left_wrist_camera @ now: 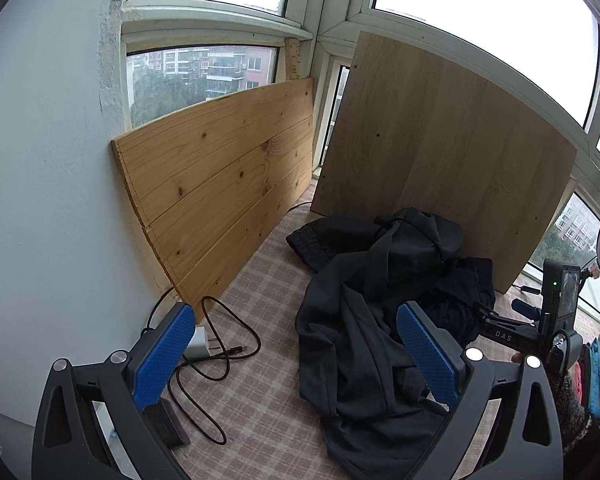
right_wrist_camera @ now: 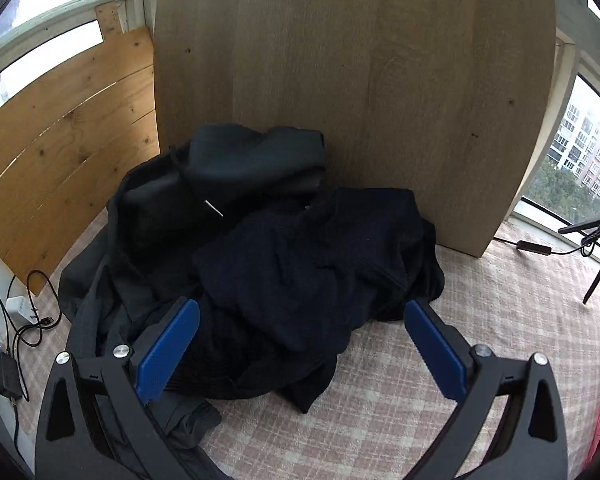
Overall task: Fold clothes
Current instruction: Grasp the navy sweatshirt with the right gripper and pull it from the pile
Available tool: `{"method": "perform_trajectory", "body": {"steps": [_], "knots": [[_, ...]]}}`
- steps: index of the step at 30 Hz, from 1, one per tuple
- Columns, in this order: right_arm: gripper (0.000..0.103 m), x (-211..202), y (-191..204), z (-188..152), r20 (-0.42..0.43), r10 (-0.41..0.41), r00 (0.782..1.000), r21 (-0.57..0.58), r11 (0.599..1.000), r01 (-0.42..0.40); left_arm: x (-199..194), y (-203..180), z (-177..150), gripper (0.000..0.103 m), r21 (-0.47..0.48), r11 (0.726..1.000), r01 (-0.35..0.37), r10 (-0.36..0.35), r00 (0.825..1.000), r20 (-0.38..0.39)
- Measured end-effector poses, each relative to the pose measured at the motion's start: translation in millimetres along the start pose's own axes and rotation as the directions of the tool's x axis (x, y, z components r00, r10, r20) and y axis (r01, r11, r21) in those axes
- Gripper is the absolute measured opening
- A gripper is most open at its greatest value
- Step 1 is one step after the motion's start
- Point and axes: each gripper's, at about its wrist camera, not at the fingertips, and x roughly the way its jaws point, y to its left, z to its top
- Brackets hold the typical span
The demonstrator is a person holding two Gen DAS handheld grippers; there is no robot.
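Note:
A heap of dark clothes lies on a checked cloth surface (right_wrist_camera: 400, 392). A charcoal hooded garment (left_wrist_camera: 364, 344) sprawls on the left side of the heap, and a navy knit garment (right_wrist_camera: 312, 264) lies on the right. My left gripper (left_wrist_camera: 296, 344) hovers open over the cloth, its right pad over the charcoal garment's edge. My right gripper (right_wrist_camera: 300, 340) is open just above the navy garment's near edge, nothing between its blue pads (right_wrist_camera: 168, 344). The right gripper's black body (left_wrist_camera: 540, 320) shows at the right edge of the left wrist view.
A pine board (left_wrist_camera: 220, 176) and a pale laminate board (left_wrist_camera: 444, 148) lean against the windows behind the heap. A white charger (left_wrist_camera: 198, 344) with a looped dark cable (left_wrist_camera: 220, 360) lies at left by the wall. A stand's legs (right_wrist_camera: 596, 248) and cable sit at right.

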Motion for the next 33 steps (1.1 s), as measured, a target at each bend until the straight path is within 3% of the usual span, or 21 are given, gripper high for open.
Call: {"method": "perform_trajectory", "body": {"steps": [5,6,7,9,13,18,20,21,22,23,24,25,26,27,30,33], "knots": [[0.103,39,5,-3,-0.097,0.070,0.993,-0.021,0.997,-0.073,18,-3,-2,0.101,-0.009,1.000,-0.019,0.019,0.999,-0.037],[0.092,42,2,-5,-0.100,0.105,0.989,-0.002,0.994,-0.105,20,-5,-2,0.101,0.001,1.000,-0.025,0.025,0.999,-0.042],[0.063,44,-2,-6,-0.105,0.143,0.984,0.019,0.990,-0.142,22,-7,-2,0.101,0.012,0.999,-0.030,0.031,0.998,-0.048],[0.037,41,-9,-8,-0.118,0.178,0.977,0.043,0.984,-0.174,23,-11,-3,0.101,0.025,0.999,-0.035,0.037,0.998,-0.053],[0.024,0,-34,-9,-0.074,0.205,0.976,0.054,0.978,-0.202,17,-21,-1,0.101,0.042,0.999,-0.027,0.028,0.999,-0.042],[0.022,-104,-86,-21,0.050,0.160,0.986,0.050,0.985,-0.163,0,-43,3,0.101,0.106,0.994,0.008,-0.007,1.000,-0.009],[0.023,-147,-115,-41,0.085,0.127,0.988,0.080,0.988,-0.134,-5,-55,3,0.101,0.139,0.990,0.035,-0.034,0.999,-0.006],[0.030,-160,-128,-55,0.058,0.091,0.994,0.098,0.990,-0.097,-5,-63,2,0.101,0.162,0.985,0.055,-0.054,0.999,-0.010],[0.049,-168,-140,-68,0.005,0.045,0.999,0.106,0.993,-0.045,-5,-73,-1,0.101,0.186,0.980,0.077,-0.074,0.997,-0.021],[0.058,-173,-151,-84,-0.058,-0.043,0.997,0.095,0.994,0.049,-4,-84,-3,0.101,0.209,0.973,0.099,-0.095,0.995,-0.032],[0.066,-177,-162,-102,-0.115,-0.162,0.980,0.067,0.983,0.171,-1,-95,-8,0.101,0.237,0.963,0.125,-0.116,0.992,-0.051],[0.066,-181,-172,-119,-0.152,-0.265,0.952,0.046,0.960,0.274,1,-107,-13,0.101,0.264,0.953,0.152,-0.137,0.988,-0.071],[0.066,-187,-184,-135,-0.174,-0.337,0.925,0.046,0.936,0.349,4,-119,-19,0.101,0.293,0.940,0.177,-0.156,0.983,-0.094],[0.066,-193,-195,-149,-0.187,-0.365,0.912,0.073,0.921,0.384,8,-134,-25,0.101,0.323,0.925,0.202,-0.173,0.978,-0.116],[0.066,-206,-225,-173,-0.180,-0.271,0.946,0.223,0.925,0.307,18,-177,-48,0.101,0.390,0.884,0.257,-0.198,0.962,-0.187],[0.066,-195,-241,-184,-0.171,-0.198,0.965,0.274,0.931,0.240,16,-215,-72,0.101,0.422,0.851,0.313,-0.231,0.944,-0.234]]}}
